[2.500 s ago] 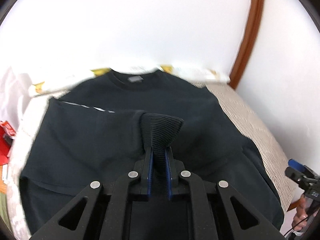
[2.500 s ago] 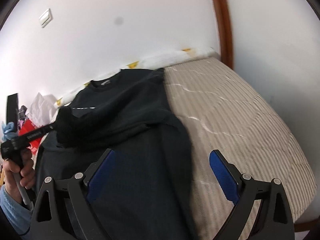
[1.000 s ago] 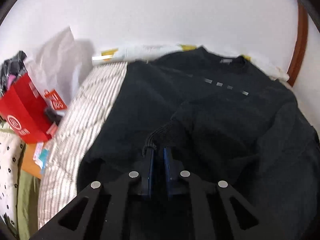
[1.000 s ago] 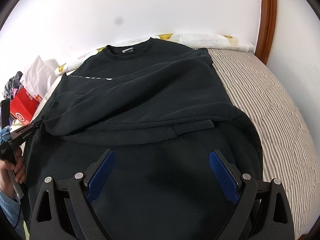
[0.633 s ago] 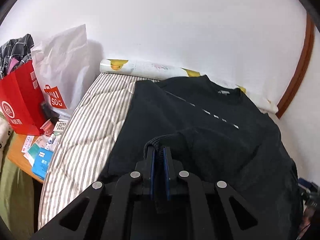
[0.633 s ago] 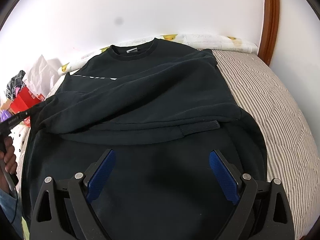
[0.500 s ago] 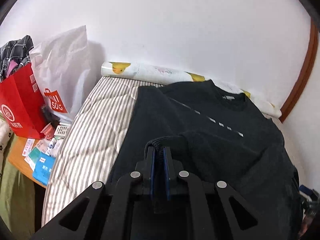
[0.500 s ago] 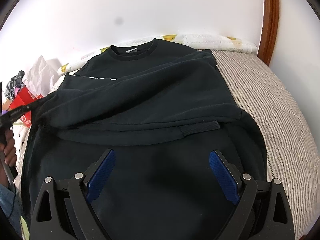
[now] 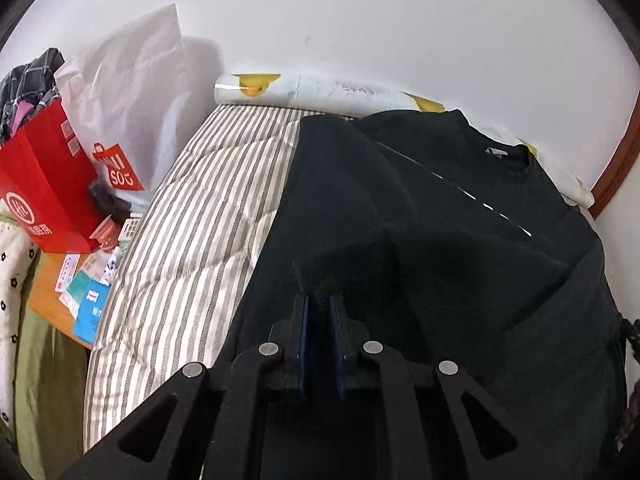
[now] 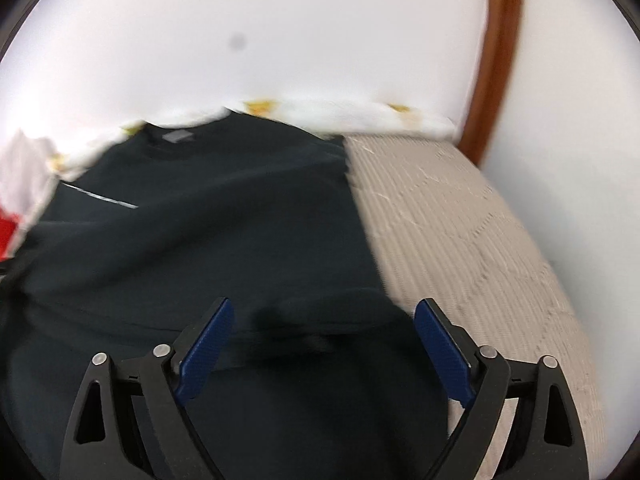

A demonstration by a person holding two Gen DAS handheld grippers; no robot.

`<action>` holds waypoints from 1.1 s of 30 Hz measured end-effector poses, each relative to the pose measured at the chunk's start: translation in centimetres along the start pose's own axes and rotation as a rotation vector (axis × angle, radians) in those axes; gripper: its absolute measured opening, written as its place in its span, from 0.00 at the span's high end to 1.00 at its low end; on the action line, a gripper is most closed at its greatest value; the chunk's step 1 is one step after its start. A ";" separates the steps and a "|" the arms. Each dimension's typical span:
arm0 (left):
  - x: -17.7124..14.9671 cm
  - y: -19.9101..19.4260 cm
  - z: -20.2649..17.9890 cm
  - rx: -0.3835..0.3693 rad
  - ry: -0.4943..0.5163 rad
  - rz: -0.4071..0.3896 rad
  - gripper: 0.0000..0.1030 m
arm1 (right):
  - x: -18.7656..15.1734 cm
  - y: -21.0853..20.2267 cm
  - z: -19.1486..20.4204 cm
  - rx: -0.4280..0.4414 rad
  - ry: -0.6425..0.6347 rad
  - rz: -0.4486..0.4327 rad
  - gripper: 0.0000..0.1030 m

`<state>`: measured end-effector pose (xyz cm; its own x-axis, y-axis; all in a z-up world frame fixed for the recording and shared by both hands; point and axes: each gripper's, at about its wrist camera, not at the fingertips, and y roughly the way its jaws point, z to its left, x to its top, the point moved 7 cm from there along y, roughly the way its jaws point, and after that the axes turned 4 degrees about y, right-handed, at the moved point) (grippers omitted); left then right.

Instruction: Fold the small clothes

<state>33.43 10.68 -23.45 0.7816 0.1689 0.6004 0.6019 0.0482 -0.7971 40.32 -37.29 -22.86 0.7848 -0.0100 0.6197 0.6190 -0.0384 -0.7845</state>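
A black sweatshirt (image 9: pixel 440 220) lies spread on the striped mattress (image 9: pixel 192 240), collar toward the wall, one sleeve folded across its chest. My left gripper (image 9: pixel 319 300) pinches that sleeve's ribbed cuff between its blue pads at the shirt's left side; its jaws are starting to open with the cuff still between them. In the blurred right wrist view my right gripper (image 10: pixel 322 320) hovers over the sweatshirt (image 10: pixel 220 220) near its right edge. Its jaws are wide and closing, with only dark fabric below them and nothing gripped.
A red paper bag (image 9: pixel 44 192) and a white shopping bag (image 9: pixel 128 112) stand left of the bed, above an orange side table (image 9: pixel 44 292) strewn with packets. A white roll with yellow prints (image 9: pixel 320 88) lies along the wall. A brown wooden frame (image 10: pixel 496 60) rises at right.
The left gripper has carried the cuff toward the shirt's left side. The right gripper swung right toward the shirt's right edge, its view now blurred, and its jaws have narrowed slightly.
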 end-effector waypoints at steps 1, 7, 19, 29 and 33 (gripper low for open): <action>-0.2 -0.1 0.0 -0.007 -0.002 0.005 0.89 | -0.4 1.0 -0.8 -0.010 0.009 0.022 0.17; -1.2 -0.8 -0.2 -0.011 0.002 0.030 0.87 | -1.5 2.8 -4.6 -0.054 0.143 0.076 0.19; -5.0 -5.6 -1.9 0.002 0.022 0.028 0.74 | -4.5 -5.3 -5.1 0.019 0.073 0.011 0.26; -8.5 -12.8 -4.3 0.016 0.074 -0.074 0.74 | -8.8 -10.6 -7.4 -0.012 0.070 -0.025 0.28; -10.7 -14.2 -3.9 0.000 0.051 -0.071 0.74 | -10.9 -11.7 -7.7 0.046 0.080 0.010 0.34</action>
<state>17.15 4.38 -18.29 0.7442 0.1144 0.6581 0.6563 0.0586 -0.7523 24.26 -44.45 -20.22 0.7870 -0.0903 0.6103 0.6134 0.0081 -0.7897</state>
